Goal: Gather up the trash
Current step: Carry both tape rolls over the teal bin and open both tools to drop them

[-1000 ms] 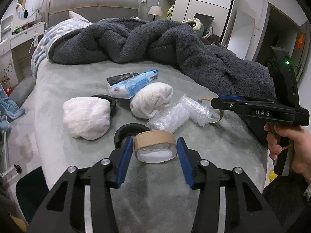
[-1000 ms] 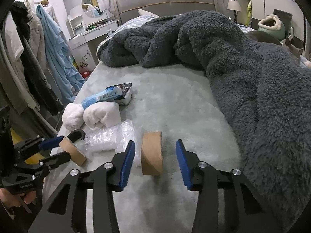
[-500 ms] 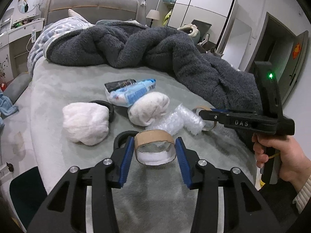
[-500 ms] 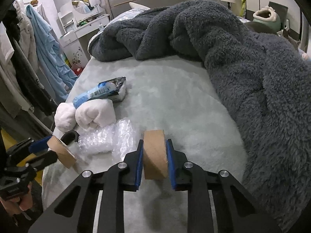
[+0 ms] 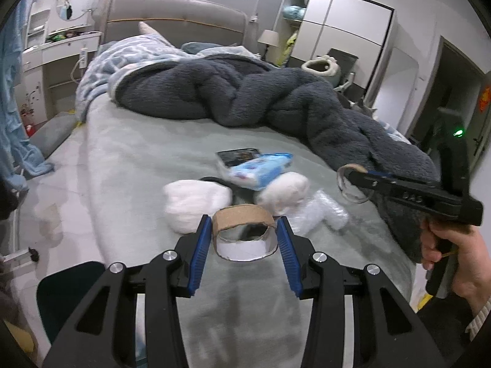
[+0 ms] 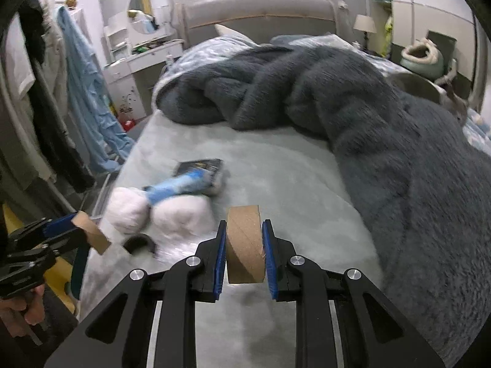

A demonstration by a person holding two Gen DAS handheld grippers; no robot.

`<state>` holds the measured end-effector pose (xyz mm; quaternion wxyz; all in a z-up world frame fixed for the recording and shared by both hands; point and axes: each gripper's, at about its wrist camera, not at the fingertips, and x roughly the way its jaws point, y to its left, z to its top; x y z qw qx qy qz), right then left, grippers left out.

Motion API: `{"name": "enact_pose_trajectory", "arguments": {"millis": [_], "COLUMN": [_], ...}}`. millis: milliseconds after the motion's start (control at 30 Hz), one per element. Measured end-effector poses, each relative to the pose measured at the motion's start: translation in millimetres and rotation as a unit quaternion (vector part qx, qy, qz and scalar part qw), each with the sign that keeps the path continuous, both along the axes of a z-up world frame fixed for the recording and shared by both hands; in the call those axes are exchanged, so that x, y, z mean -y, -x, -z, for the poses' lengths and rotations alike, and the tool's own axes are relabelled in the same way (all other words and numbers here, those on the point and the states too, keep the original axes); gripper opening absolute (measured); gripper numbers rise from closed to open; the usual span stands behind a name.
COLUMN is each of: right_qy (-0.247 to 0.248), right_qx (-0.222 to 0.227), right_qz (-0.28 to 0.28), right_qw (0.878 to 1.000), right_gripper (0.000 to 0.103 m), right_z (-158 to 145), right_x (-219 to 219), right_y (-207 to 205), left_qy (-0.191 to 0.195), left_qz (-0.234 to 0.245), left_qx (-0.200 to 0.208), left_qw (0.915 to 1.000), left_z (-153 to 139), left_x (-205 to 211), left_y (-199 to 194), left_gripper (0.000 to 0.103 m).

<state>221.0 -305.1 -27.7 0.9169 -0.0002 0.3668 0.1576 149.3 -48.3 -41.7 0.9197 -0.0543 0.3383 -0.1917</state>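
Observation:
My left gripper (image 5: 244,239) is shut on a brown cardboard tape ring (image 5: 242,216), held by its sides just above the bed. My right gripper (image 6: 244,239) is shut on a second cardboard ring (image 6: 244,245), standing on edge between the blue pads. In the left wrist view the right gripper (image 5: 353,181) hangs at the right with its ring (image 5: 353,168) clear of the sheet. More trash lies on the bed: two white wads (image 5: 196,205) (image 5: 285,190), a blue-and-white wrapper pack (image 5: 260,171), a dark packet (image 5: 237,155) and clear bubble wrap (image 5: 322,214).
A rumpled dark grey blanket (image 5: 245,98) covers the far and right side of the pale green bed (image 5: 138,153). Hanging clothes (image 6: 83,92) and a white dresser (image 6: 147,61) stand along the left. A dark rounded object (image 5: 70,291) sits on the floor by the bed's near corner.
The right gripper's jaws closed on the upright cardboard ring. Both grippers then rose and drew back from the bed, each carrying its ring.

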Motion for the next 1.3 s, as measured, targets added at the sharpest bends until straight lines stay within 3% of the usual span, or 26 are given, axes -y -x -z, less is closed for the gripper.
{"name": "enact_pose_trajectory", "arguments": {"millis": [500, 867, 1300], "right_qy": [0.01, 0.001, 0.009], "right_qx": [0.026, 0.026, -0.001], "right_qz": [-0.083, -0.131, -0.188], "right_qw": [0.996, 0.991, 0.982], "right_gripper": [0.022, 0.022, 0.022], "right_z": [-25.0, -34.6, -18.9], "right_x": [-94.9, -151.9, -217.6], "right_y": [5.2, 12.7, 17.3], "left_qy": [-0.018, -0.046, -0.036], "left_qz": [-0.111, -0.143, -0.174], "left_qx": [-0.059, -0.104, -0.181], "left_qw": [0.9919, 0.9831, 0.9673], "left_z": [20.3, 42.1, 72.2], "left_x": [-94.2, -129.3, -172.6], "left_y": [-2.0, -0.7, 1.2], "left_gripper": [0.047, 0.047, 0.047]}}
